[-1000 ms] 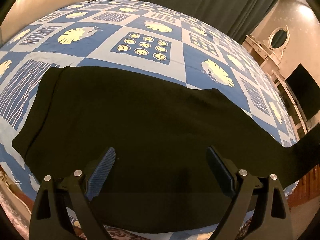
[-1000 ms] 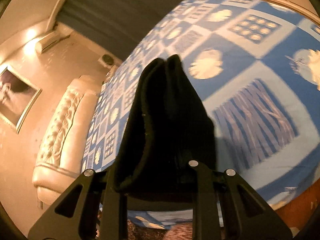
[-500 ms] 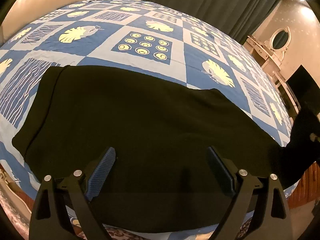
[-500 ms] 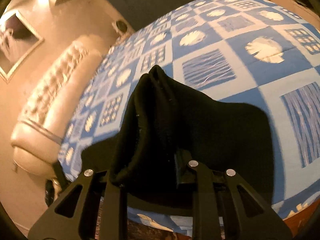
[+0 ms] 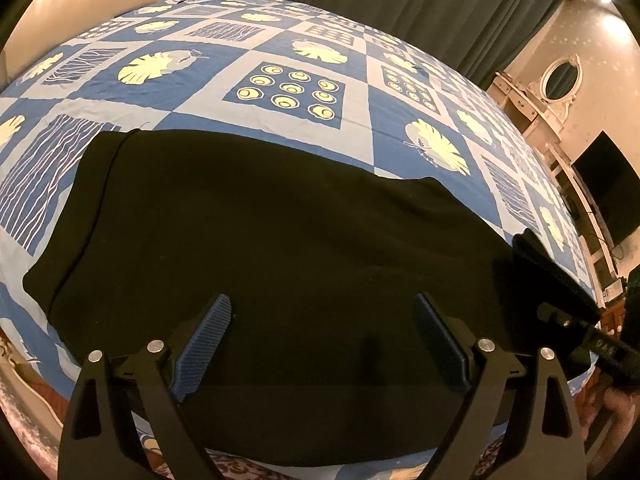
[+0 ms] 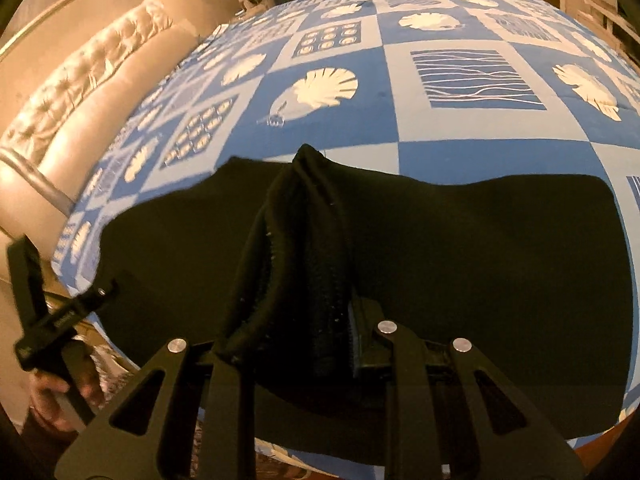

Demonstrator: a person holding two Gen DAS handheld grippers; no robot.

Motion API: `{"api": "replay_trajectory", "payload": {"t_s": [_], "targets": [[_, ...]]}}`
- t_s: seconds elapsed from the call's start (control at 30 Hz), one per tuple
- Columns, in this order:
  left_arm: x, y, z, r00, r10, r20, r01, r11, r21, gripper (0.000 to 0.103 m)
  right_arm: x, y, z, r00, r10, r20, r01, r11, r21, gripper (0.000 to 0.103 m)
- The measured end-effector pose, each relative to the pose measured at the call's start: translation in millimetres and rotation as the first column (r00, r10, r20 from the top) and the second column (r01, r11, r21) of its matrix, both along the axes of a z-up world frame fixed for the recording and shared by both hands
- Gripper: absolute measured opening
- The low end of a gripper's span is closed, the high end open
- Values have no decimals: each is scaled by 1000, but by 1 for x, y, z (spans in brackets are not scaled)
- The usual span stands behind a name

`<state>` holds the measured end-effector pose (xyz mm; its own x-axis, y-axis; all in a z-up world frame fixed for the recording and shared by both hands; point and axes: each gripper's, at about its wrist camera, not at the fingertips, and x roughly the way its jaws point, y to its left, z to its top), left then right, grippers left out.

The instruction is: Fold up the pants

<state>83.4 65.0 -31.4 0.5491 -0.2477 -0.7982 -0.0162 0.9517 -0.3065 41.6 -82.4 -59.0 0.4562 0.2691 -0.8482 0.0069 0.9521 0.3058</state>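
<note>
In the left wrist view, a cream tufted headboard fills the upper left corner, and the bed's blue patchwork bedspread spreads across the upper half. The black pants lie flat across the middle and lower frame, near the bed's front edge. At the bottom centre the left gripper hovers over them with its jaws wide apart and nothing between the blue pads. At the right edge, the right gripper carries a raised fold of the pants.

In the right wrist view, a hand at lower left holds the other tool. At centre, the right gripper stands narrow, clamped on a bunched end of the pants, probably the leg hems, above the flat cloth.
</note>
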Motion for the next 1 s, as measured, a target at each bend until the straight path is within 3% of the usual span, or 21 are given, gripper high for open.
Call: {"api": "replay_trajectory", "payload": {"t_s": [0.4,0.6,0.87,1.0], "targets": [[0,-1,-2,1000,-10,1,10,1000,28,91,-4,15,-15,999,32,8,-31,997,-68,23],[0,-1,-2,1000,-10,1,10,1000,28,91,-7,28,-15,998,66,16,-63,989,-130,31],[-1,-2,-2,1000,-10,1,10,1000,29,91,-19,53,-12,990,140,25,-134,977,-167,53],[-1,-2,-2,1000,-10,1,10,999,32,91,-25,63,-13,985,173,20,-167,972,-166,56]]}}
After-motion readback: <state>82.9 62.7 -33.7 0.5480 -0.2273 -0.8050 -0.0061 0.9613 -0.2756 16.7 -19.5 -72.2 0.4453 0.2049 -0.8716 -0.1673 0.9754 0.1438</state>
